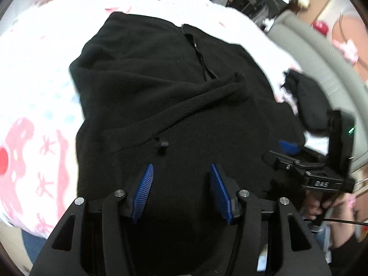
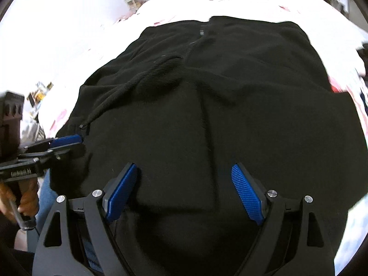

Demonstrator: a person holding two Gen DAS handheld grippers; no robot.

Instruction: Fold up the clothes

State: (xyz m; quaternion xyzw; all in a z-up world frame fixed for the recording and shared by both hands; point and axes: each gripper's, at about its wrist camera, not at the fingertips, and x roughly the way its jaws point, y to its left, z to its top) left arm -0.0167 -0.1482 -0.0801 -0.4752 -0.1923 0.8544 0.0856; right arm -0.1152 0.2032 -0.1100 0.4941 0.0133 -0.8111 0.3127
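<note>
The pink-printed bedspread (image 1: 34,73) lay at far left; on it sprawled the black fleece jacket (image 1: 161,80), zip up, one sleeve (image 1: 202,96) folded across its chest; the left gripper (image 1: 181,177) hovered over the near hem, jaws spread, holding nothing; the right gripper (image 2: 186,179) likewise gaped empty; each would do best pinching a hem corner squarely, then lifting together so the fold lands even.
</note>
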